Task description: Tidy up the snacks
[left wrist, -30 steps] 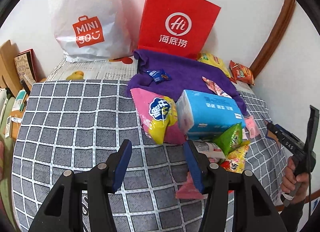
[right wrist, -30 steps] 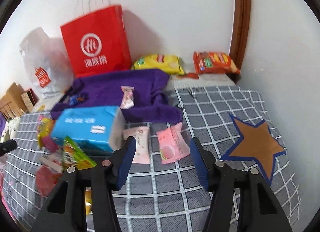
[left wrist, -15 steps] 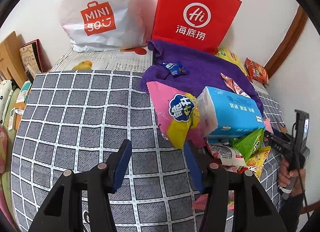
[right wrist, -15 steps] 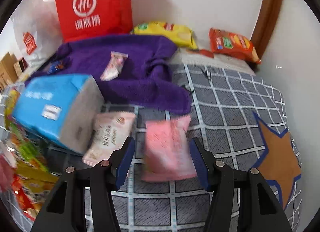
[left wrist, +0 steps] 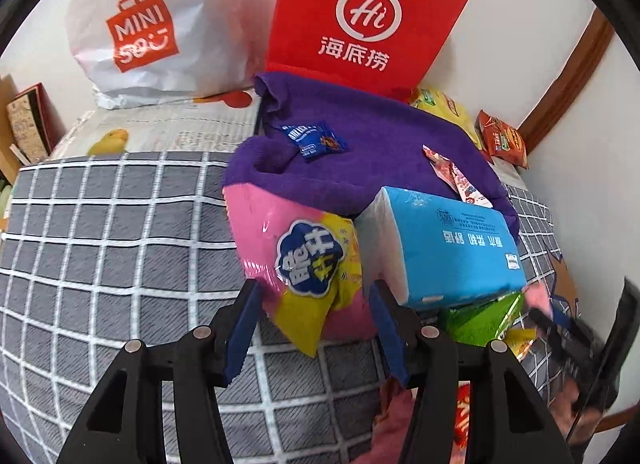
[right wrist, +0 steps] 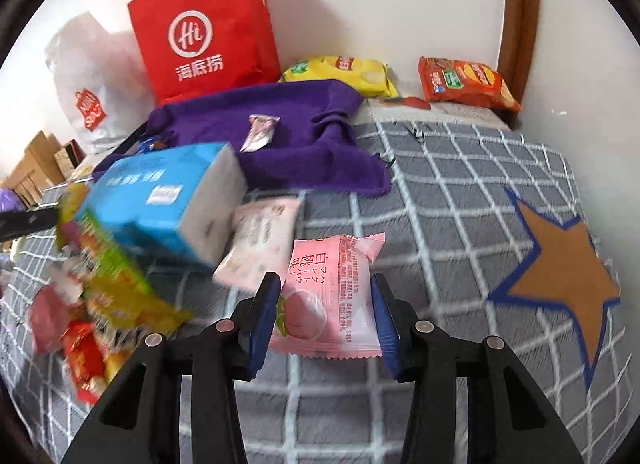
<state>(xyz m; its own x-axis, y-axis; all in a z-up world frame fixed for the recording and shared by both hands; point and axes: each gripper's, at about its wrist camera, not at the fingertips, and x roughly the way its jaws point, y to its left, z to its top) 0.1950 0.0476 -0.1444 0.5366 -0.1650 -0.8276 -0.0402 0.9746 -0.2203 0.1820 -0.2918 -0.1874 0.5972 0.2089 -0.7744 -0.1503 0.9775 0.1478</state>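
Left gripper (left wrist: 314, 330): jaws spread wide, holding nothing. The lower end of a pink and yellow chip bag (left wrist: 304, 260) lies between the two blue fingers (left wrist: 242, 328); contact with either finger cannot be confirmed. The bag rests on a grey checked cover (left wrist: 108, 244), with its right side against a blue tissue pack (left wrist: 448, 248).

Right gripper (right wrist: 324, 322): jaws spread wide, one on each side of a pink peach snack packet (right wrist: 330, 298) that lies flat on the cover. The left finger (right wrist: 262, 320) sits at the packet's edge; whether it touches cannot be told. The right finger stands just beside the opposite edge.

Item positions:
- A pale pink packet (right wrist: 260, 240) lies just left of the peach packet, partly under the tissue pack.
- A green snack bag (left wrist: 480, 316) sits beneath the tissue pack. Further red and yellow packets (right wrist: 86, 348) are piled beside it; this area is blurred.
- A purple towel (left wrist: 376, 148) is spread behind the tissue pack, with a small blue packet (left wrist: 312, 138) and a slim red and white packet (left wrist: 456, 176) on it.
- A yellow chip bag (right wrist: 340, 70) and an orange chip bag (right wrist: 466, 82) lie near the wall, well apart from both grippers.
- A red paper bag (left wrist: 368, 20) and a white plastic bag (left wrist: 144, 24) stand against the wall behind the towel.
- A brown star with a blue border (right wrist: 560, 272) marks the cover to the right of the right gripper
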